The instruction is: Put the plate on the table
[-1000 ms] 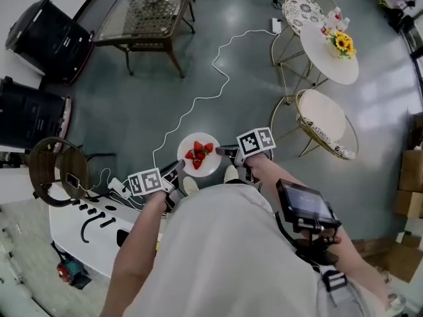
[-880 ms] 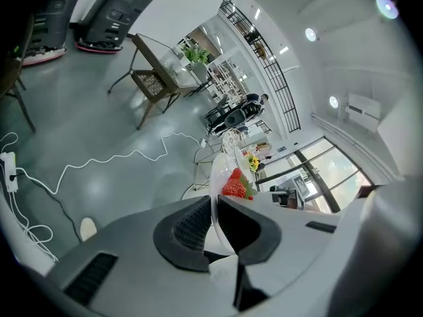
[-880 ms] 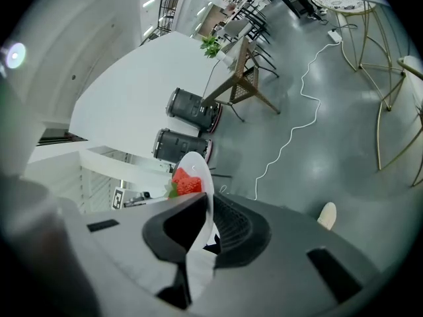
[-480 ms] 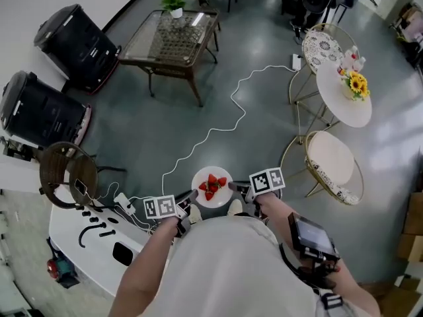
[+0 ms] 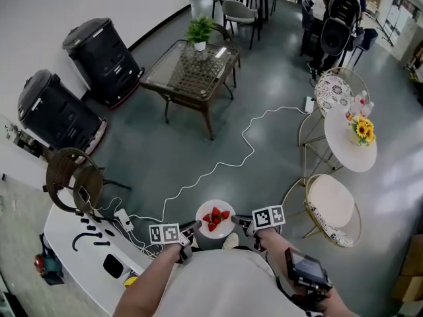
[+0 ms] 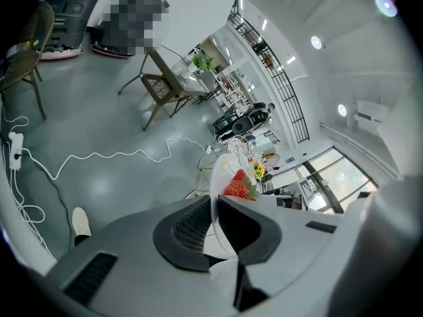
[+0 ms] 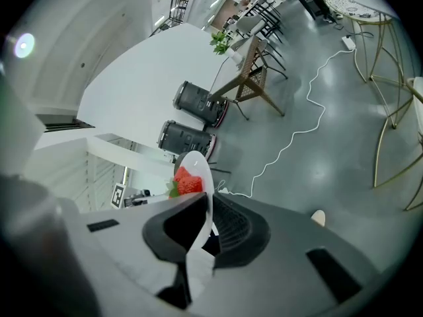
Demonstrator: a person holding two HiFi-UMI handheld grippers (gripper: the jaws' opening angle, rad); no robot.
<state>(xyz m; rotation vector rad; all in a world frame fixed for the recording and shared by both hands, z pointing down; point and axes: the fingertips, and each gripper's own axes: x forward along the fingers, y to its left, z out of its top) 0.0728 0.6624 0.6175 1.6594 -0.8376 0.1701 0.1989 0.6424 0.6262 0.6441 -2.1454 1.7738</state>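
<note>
A: Head view. What had changed over the last second?

B: The plate (image 5: 223,228) with its strawberries (image 5: 215,216) had slid lower in the picture. The round worktop (image 5: 347,152) with the sunflowers had come down the right side, and more of the room showed beyond. The person had been walking. The plate hung over bare floor, well apart from that worktop, to its left and nearer the person.

A: Meaning for the task?

B: My judgement: this was carrying, not placing. Nothing had been set down yet.

A: Arm pose?

B: Both forearms reached forward from the body. The left claw (image 5: 193,227) and the right claw (image 5: 239,221) angled inward at opposite rims, with the plate about level between them.

A: Left gripper view?

B: Its jaws stood nearly together, pads pinched on the plate's rim, which showed edge-on. The strawberries sat just past the tips, with the worktop's sunflowers small and far beyond.

A: Right gripper view?

B: The same. The gap was narrow, the rim was clamped between the pads, and the fruit sat just beyond them.
</note>
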